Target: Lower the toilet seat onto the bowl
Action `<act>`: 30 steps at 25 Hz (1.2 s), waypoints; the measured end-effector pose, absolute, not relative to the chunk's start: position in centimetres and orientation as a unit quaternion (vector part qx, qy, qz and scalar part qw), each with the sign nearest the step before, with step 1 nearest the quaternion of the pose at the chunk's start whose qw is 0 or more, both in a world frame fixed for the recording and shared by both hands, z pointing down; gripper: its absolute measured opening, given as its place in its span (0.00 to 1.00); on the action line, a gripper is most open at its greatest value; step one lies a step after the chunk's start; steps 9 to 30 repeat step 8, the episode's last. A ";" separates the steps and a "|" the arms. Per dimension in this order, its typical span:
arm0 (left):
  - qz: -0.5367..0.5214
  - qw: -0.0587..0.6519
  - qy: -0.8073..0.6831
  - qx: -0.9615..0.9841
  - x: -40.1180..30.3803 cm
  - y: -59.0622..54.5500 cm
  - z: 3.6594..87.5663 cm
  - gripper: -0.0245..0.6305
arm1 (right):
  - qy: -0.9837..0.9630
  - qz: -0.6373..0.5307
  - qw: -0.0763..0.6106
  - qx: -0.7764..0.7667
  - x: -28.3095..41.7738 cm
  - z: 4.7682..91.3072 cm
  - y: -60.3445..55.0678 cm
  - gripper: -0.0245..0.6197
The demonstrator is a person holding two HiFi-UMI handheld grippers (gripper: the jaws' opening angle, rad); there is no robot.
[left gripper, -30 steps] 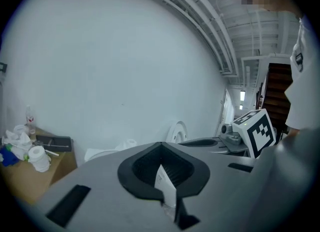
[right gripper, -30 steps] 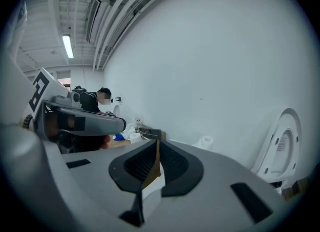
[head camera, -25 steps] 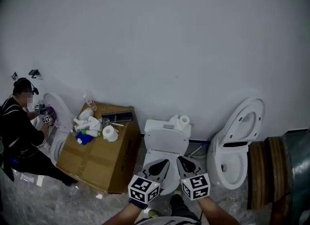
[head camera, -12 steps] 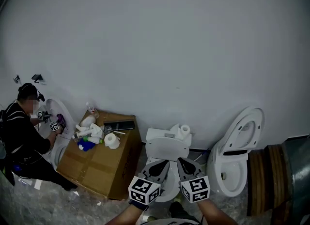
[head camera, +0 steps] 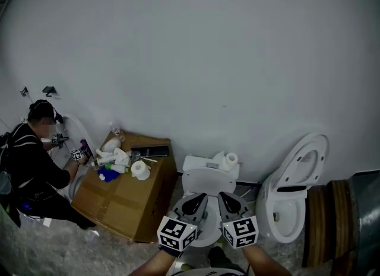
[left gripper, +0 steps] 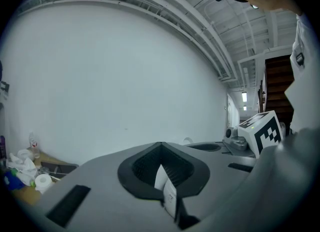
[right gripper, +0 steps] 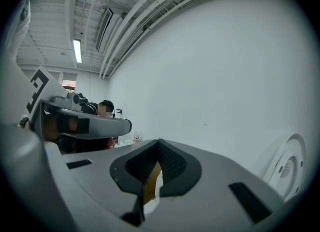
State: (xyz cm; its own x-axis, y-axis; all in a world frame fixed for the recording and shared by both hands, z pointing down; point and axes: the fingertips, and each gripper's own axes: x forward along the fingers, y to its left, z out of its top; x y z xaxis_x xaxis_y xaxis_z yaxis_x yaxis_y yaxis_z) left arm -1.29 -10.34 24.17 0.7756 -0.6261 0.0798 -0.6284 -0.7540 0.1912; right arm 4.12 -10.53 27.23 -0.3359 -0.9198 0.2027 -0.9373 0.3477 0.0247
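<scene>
A white toilet (head camera: pixel 206 181) stands against the wall in the middle of the head view. Its seat or lid lies flat over the bowl, and a paper roll (head camera: pixel 231 158) sits on the cistern. My left gripper (head camera: pixel 200 197) and right gripper (head camera: pixel 221 196) hover side by side over the front of that toilet, pointing at the wall. Both are shut with nothing held. In the left gripper view, the left gripper (left gripper: pixel 160 144) shows its tips meeting in front of the bare wall. The right gripper (right gripper: pixel 159 141) looks the same in the right gripper view.
A second toilet (head camera: pixel 292 189) at the right has its seat and lid raised against the wall. A cardboard box (head camera: pixel 127 200) with paper rolls and bottles stands at the left. Beyond it a person (head camera: pixel 32 168) crouches at a third toilet. A round metal drum (head camera: pixel 356 221) is at the far right.
Both grippers have risen a little together and the view has tilted up, so the toilets sit lower in the picture. The crouching person has leaned toward the box.
</scene>
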 end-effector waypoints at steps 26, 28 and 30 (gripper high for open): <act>0.009 0.103 -0.342 0.934 -2.1 -10.4 24.4 0.05 | -0.818 0.048 0.097 0.565 3.6 27.5 -10.6 0.06; 0.009 0.103 -0.342 0.934 -2.1 -10.4 24.4 0.05 | -0.818 0.048 0.097 0.565 3.6 27.5 -10.6 0.06; 0.009 0.103 -0.342 0.934 -2.1 -10.4 24.4 0.05 | -0.818 0.048 0.097 0.565 3.6 27.5 -10.6 0.06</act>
